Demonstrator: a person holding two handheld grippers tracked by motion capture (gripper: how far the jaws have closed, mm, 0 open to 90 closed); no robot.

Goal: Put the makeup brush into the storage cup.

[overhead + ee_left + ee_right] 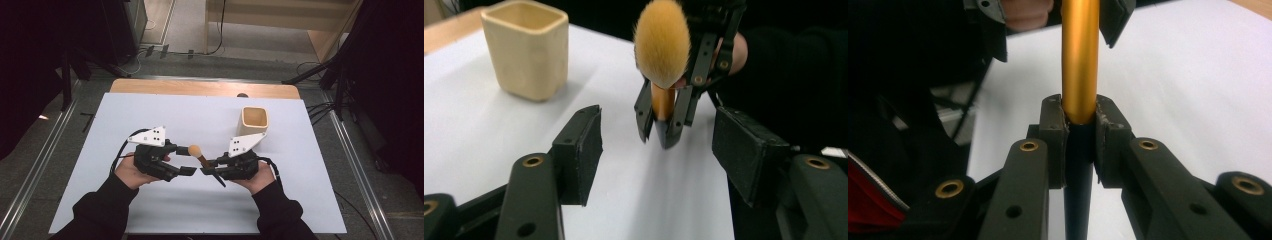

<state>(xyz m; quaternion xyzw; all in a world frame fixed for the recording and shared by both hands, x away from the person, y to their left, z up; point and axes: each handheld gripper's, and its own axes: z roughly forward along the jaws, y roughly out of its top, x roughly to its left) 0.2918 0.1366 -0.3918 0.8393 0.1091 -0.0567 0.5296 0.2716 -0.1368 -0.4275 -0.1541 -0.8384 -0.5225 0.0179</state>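
Above the table, the high view shows a person's two forearms coming in from the bottom edge, each hand holding a gripper over a white table cover point(150, 210). The right gripper point(206, 168) clamps a makeup brush point(205, 162) where its gold ferrule meets the dark handle, so the orange bristle head points up and to the left, toward the left gripper point(186, 159), while the black handle slants down behind the right gripper. The left gripper's jaws stand apart on either side of the bristle end, close to it but seemingly not touching. A cream square cup point(254, 121) stands upright just beyond the right gripper, open side up; it looks like the likely place for the brush to end up.

From the left gripper view, the two black pads point(583, 150) are spread wide with bare table cover between them. The right gripper point(663, 131) faces them, squeezing the brush point(662, 47) below its fluffy head. The cup point(526, 47) sits well off to the left on the cover. Holding the brush bristles-first toward the released jaws reads as a handover being set up.

From the right gripper view, the jaws are clenched on the brush point(1079, 60) right at the gold-to-black joint, a firm spot that keeps the soft bristles uncrushed. A pad of the left gripper hangs beside the ferrule farther up.
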